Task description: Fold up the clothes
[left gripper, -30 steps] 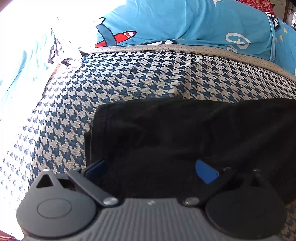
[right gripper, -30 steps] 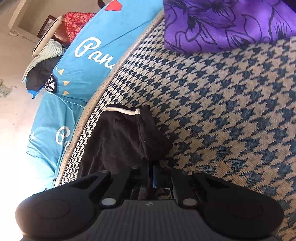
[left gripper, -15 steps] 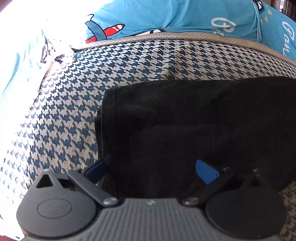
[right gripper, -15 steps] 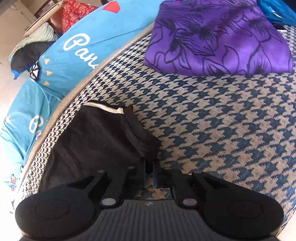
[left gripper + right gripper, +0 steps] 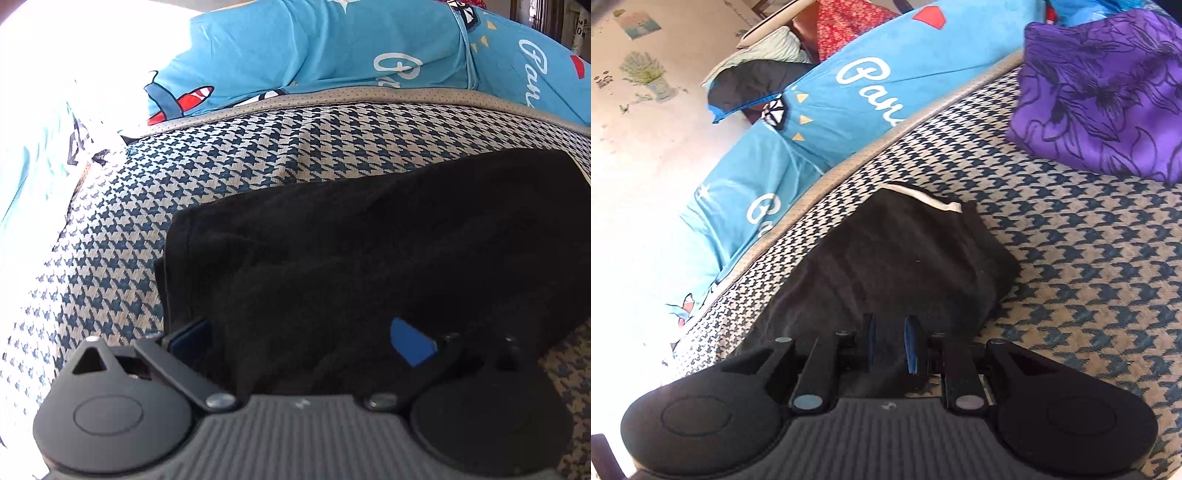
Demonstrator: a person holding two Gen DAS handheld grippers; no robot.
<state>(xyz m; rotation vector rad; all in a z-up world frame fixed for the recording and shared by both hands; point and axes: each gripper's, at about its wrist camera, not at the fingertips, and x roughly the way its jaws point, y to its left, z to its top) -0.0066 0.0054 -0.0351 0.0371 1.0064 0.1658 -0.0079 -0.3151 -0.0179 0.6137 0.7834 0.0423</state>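
Garment (image 5: 905, 266) lengthwise — waistband probably far.

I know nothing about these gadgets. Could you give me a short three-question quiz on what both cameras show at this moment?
1. True or false: the black garment lies on the houndstooth mat.
2. Which colour is the edging strip on the black garment: A red, B white, C green?
3. Fill in: the left gripper has its jaws wide ____ around the black cloth.

Key: 1 true; 2 B; 3 open. The right gripper also shows a gap between its jaws.
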